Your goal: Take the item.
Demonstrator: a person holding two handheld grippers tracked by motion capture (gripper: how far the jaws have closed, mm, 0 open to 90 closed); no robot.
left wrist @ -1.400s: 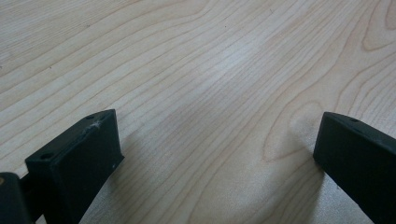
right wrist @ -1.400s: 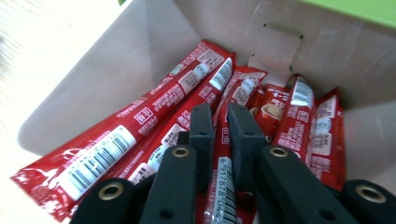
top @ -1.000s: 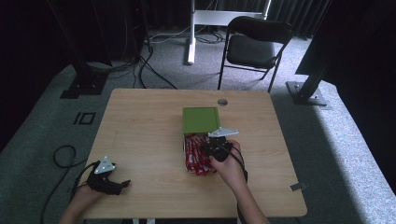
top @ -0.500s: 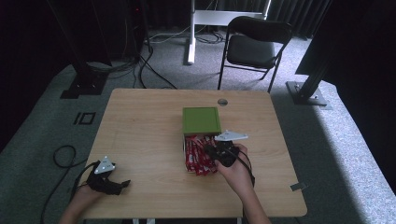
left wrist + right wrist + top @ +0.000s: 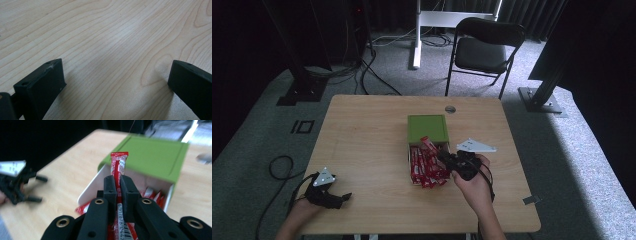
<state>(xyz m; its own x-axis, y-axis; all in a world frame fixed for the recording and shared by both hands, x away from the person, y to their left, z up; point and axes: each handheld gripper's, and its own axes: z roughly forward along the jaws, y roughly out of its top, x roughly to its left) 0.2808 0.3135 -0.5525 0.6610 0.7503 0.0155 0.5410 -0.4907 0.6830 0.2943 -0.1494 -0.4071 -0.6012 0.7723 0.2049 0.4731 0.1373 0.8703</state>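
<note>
Near edge of the wooden counter (image 5: pixel 362 130): left tongs (image 5: pixel 343 198) rest low over bare wood at the front left corner, hand (image 5: pixel 299 212) behind them, jaws spread wide with nothing between, grain of the counter showing in the gap in the left gripper view. Right hand (image 5: pixel 474 182) comes in from the front right, right tongs (image 5: pixel 443 159) pointing toward the centre of the counter. In the right gripper view the right tongs (image 5: pixel 119 188) are closed narrow on one red sachet (image 5: pixel 119 167), gripped about mid-length, its upper end standing up above the jaws, barcode end trailing back under them. Sachet (image 5: pixel 430 146) held just in front of the box's open end, tilted. Beneath and beside it a loose heap of red sachets (image 5: pixel 422 167) spills from the box mouth onto the counter. Green box (image 5: pixel 427 129) sits near the centre, lid side up, white interior open toward the person. Beyond it a small round grommet (image 5: pixel 450 108) near the far edge. Past the counter: grey carpet, a black folding chair (image 5: pixel 484 50), cables on the floor
</note>
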